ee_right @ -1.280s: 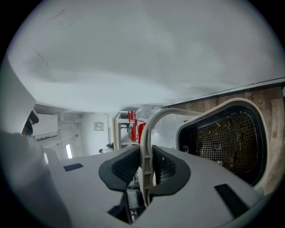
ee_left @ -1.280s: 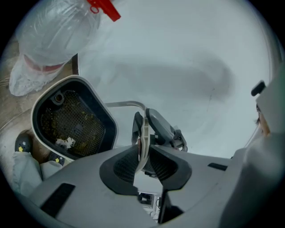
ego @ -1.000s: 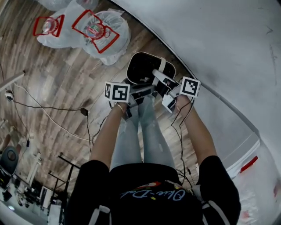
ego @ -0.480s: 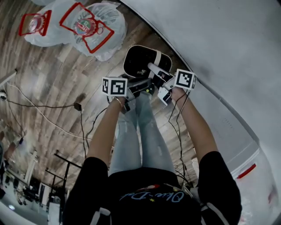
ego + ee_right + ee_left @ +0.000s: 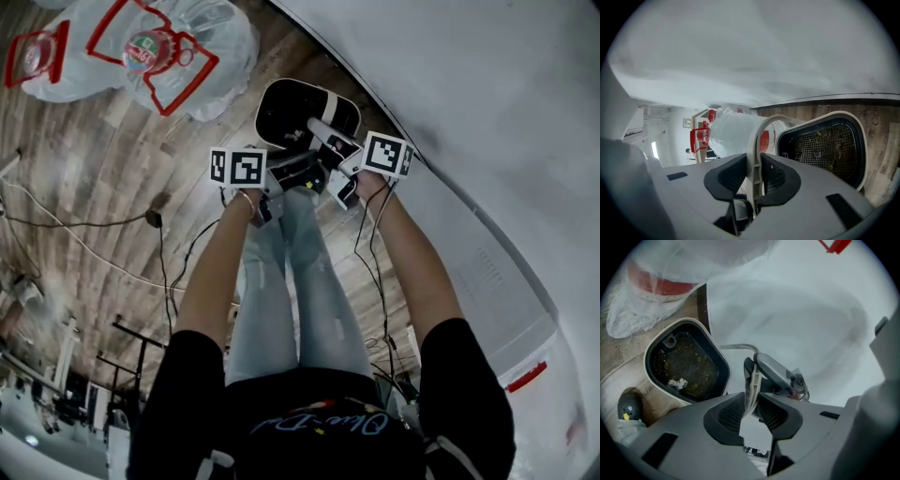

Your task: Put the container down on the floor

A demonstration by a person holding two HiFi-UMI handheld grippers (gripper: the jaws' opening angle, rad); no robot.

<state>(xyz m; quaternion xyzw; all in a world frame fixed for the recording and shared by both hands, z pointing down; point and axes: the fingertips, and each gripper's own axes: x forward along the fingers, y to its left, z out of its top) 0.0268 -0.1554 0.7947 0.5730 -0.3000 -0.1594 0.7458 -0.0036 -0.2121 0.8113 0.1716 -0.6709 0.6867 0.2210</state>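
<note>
- The person's black shirt (image 5: pixel 319 422) is nearest in the head view. Both arms reach out over legs in light blue jeans (image 5: pixel 300 291).
- The left tongs (image 5: pixel 278 180) (image 5: pixel 751 409) are shut tight on the thin white handle (image 5: pixel 753 379) of the container. The dark pads press on it from both sides.
- The right tongs (image 5: pixel 330 161) (image 5: pixel 753 179) pinch the same handle (image 5: pixel 755 157) in the same way, with the pads on each side of the strip.
- In the head view the two tongs sit close together, side by side, just past the knees.
- The container (image 5: pixel 291 112) (image 5: pixel 708 336) (image 5: pixel 820 117) is held by its handle just beyond the tongs. It is white outside and black inside.
- A black mesh (image 5: pixel 684 364) (image 5: pixel 825 145) lines the inside, with small bits of food stuck on it.
- The container is over the wooden floor (image 5: pixel 122 159), right beside a big white surface (image 5: pixel 469 94). The pictures do not show whether its bottom touches the floor.
- Thin cables (image 5: pixel 84 244) lie across the floor on the person's left.
- Farther off, past the container, two clear plastic bags lie on the floor. One bag (image 5: pixel 178 56) (image 5: pixel 736 131) is near the container. The other bag (image 5: pixel 47 66) lies beside it, farther to the left. Both have red handles.
</note>
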